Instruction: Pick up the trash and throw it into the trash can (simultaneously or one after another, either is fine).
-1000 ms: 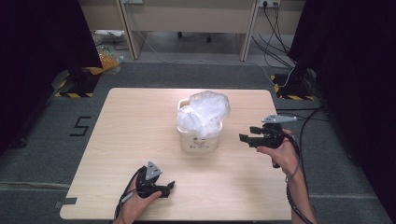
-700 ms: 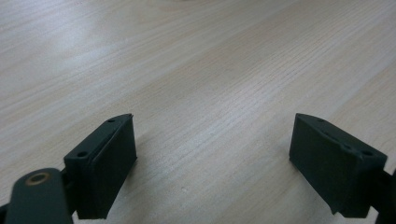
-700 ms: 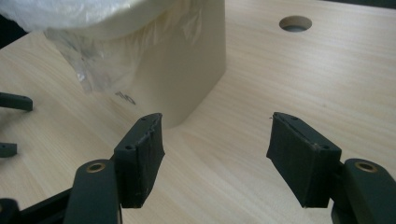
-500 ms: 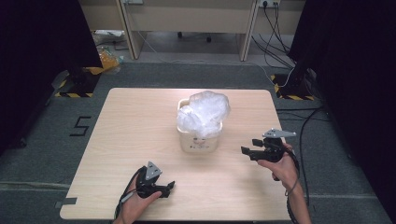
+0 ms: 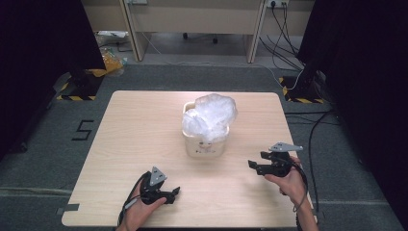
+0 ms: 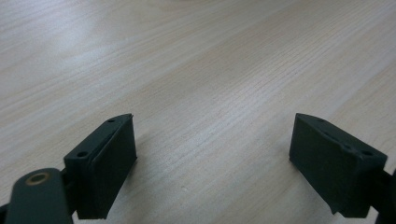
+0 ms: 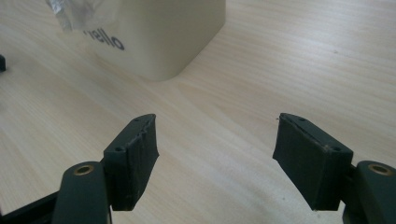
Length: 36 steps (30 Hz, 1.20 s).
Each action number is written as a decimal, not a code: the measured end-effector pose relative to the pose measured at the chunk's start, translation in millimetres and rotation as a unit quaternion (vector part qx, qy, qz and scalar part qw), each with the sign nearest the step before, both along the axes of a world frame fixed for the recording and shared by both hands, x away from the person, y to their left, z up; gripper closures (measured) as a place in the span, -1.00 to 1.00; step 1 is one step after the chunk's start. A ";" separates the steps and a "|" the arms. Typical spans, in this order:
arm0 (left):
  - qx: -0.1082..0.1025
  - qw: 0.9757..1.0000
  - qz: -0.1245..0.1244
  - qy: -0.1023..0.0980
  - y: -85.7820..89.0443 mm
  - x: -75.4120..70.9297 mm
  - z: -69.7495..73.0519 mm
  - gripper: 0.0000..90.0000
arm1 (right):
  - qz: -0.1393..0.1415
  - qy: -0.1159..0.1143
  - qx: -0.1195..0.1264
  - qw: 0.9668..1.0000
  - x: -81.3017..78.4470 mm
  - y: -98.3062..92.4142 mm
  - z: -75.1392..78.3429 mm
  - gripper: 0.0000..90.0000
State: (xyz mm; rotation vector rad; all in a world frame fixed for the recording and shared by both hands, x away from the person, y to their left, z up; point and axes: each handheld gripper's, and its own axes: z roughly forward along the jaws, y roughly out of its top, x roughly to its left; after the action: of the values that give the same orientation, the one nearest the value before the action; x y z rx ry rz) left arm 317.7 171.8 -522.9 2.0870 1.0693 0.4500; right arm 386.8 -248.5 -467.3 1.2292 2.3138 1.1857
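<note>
the high view takes in the whole wooden table (image 5: 139, 130), with a cream tub (image 5: 204, 144) standing near its middle and a crumpled clear plastic bag (image 5: 211, 115) stuffed into the tub, bulging up over the rim and spilling toward the far right corner of it. what lies under the plastic cannot be told. the left gripper (image 5: 174, 192) rests low on the near edge of the table, held in the left hand (image 5: 144, 207), pointing to the right. the right gripper (image 5: 255, 161) is held in the right hand (image 5: 288, 180) to the near right of the tub, apart from it, pointing left toward it.

the right gripper view shows what the high view is too far off to give: the tub's near corner (image 7: 173, 37) close up, dark lettering on its side, and a scrap of the clear plastic (image 7: 74, 14) hanging down over the wall. the right gripper (image 7: 215, 140) has its jaws wide apart, with bare table between them; they have just been opening further.

the left gripper view looks along bare wood grain. the left gripper (image 6: 212, 140) also has its jaws spread wide, with nothing between them.
</note>
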 end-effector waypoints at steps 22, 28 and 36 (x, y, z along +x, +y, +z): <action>0.001 1.000 0.001 0.002 0.6 -0.8 0.3 -0.69 | -0.007 0.011 -0.043 0.999 -26.3 8.6 -34.6 -0.62; 0.001 1.000 0.001 0.002 0.7 -0.8 0.3 -0.69 | -0.009 -0.002 -0.073 0.997 -29.4 11.7 -47.2 -0.66; 0.002 1.000 0.000 0.002 0.7 -0.8 0.3 -0.69 | -0.007 -0.010 -0.074 0.997 -29.2 11.5 -49.2 -0.71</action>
State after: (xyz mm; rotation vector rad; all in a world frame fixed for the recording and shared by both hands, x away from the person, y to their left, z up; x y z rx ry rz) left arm 316.8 172.5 -522.6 2.0909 1.0723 0.4490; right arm 357.6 -236.9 -516.5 1.1739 2.3289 0.9975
